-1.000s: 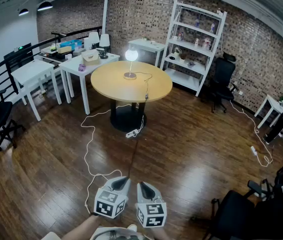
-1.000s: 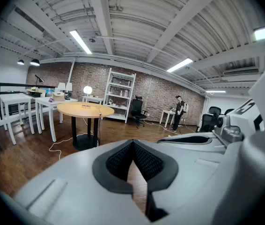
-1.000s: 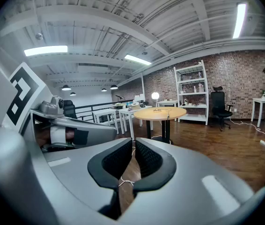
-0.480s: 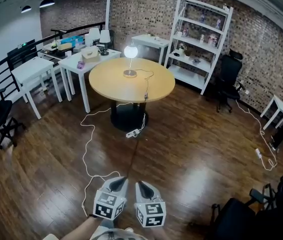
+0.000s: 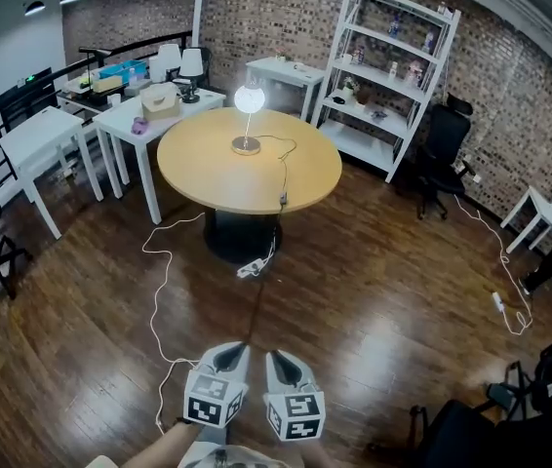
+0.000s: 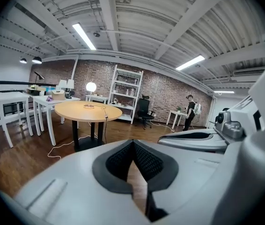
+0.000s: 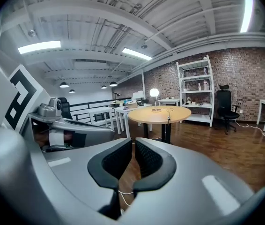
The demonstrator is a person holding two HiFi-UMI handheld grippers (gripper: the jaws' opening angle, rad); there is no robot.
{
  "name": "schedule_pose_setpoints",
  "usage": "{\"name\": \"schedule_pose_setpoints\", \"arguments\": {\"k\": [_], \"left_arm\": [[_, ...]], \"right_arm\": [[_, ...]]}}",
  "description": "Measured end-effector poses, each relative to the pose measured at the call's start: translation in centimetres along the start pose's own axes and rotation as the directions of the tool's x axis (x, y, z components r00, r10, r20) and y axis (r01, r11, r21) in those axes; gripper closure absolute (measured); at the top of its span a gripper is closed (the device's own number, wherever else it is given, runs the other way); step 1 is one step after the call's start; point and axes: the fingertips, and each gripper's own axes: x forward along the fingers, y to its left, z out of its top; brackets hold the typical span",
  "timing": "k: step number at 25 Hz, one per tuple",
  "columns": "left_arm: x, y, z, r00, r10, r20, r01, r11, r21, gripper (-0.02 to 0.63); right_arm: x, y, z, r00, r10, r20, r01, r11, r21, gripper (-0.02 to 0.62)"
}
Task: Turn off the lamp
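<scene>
Lamp (image 5: 248, 98) lit; power strip (image 5: 249, 269) visible head view only

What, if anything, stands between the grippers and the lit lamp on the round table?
Nothing upright: open wood floor runs from the left gripper and right gripper to the round table, with only a white cable and power strip lying on it. The lamp stands toward the table's far side, beyond bare tabletop.
</scene>
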Motion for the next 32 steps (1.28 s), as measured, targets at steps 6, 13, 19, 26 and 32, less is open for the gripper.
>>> {"name": "schedule_pose_setpoints", "arguments": {"k": [6,13,19,26,32], "left_arm": [[4.2,7.0,4.1,0.999,-0.041,0.001,0.041,0.999,0.016,0.606],[7.9,13.5,7.6,0.997,-0.079,0.012,0.078,0.996,0.051,0.606],[10.3,16.3,8.2,0.998,-0.065,0.011,0.064,0.998,0.022,0.606],[14.4,17.3,8.6,0.999,-0.047,-0.022,0.047,0.998,0.033,0.606],[21.2,18.1,11.3,1.000,0.004,-0.026,-0.003,0.999,0.043,0.606]], "right_arm": [[8.4,-0.5,3.8,0.999,-0.044,-0.002,0.044,0.999,0.021,0.574],[15.4,-0.2,6.5,0.996,-0.083,0.013,0.083,0.996,0.013,0.574],[18.0,-1.3,6.8,0.996,-0.090,-0.003,0.090,0.995,0.031,0.574],[22.1,-3.6,7.3,0.999,-0.052,-0.011,0.052,0.998,0.027,0.574],[27.5,-8.5,9.8,1.000,0.020,0.012,-0.021,0.999,0.033,0.574]]}}
